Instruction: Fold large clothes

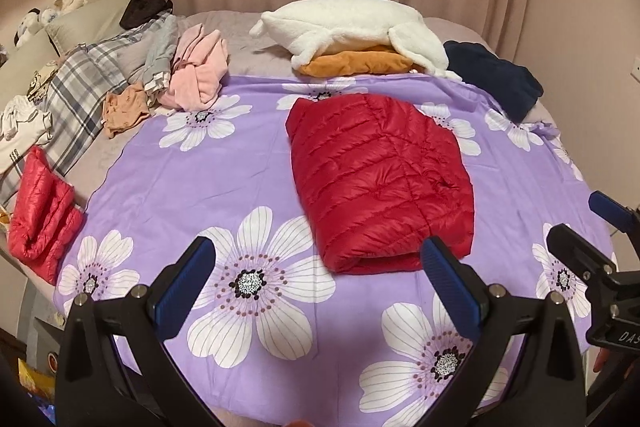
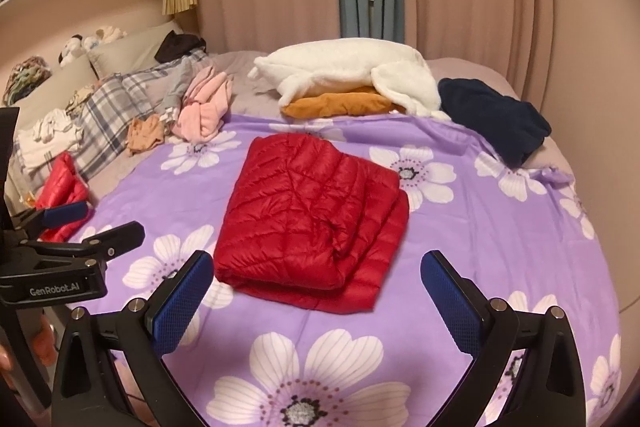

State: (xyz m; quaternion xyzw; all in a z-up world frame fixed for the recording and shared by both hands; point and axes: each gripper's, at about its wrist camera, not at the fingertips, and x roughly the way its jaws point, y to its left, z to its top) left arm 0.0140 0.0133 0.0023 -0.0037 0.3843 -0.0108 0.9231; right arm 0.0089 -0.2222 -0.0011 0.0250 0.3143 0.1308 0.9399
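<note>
A red quilted down jacket lies folded into a thick rectangle on the purple flowered sheet; it also shows in the right wrist view on the sheet. My left gripper is open and empty, held just in front of the jacket's near edge. My right gripper is open and empty, also just short of the jacket. Each gripper shows in the other's view, the right one and the left one.
A second folded red jacket lies at the bed's left edge. A pile of loose clothes with a pink garment and a plaid one lies at the back left. A white fleece on an orange garment and a navy garment lie at the back.
</note>
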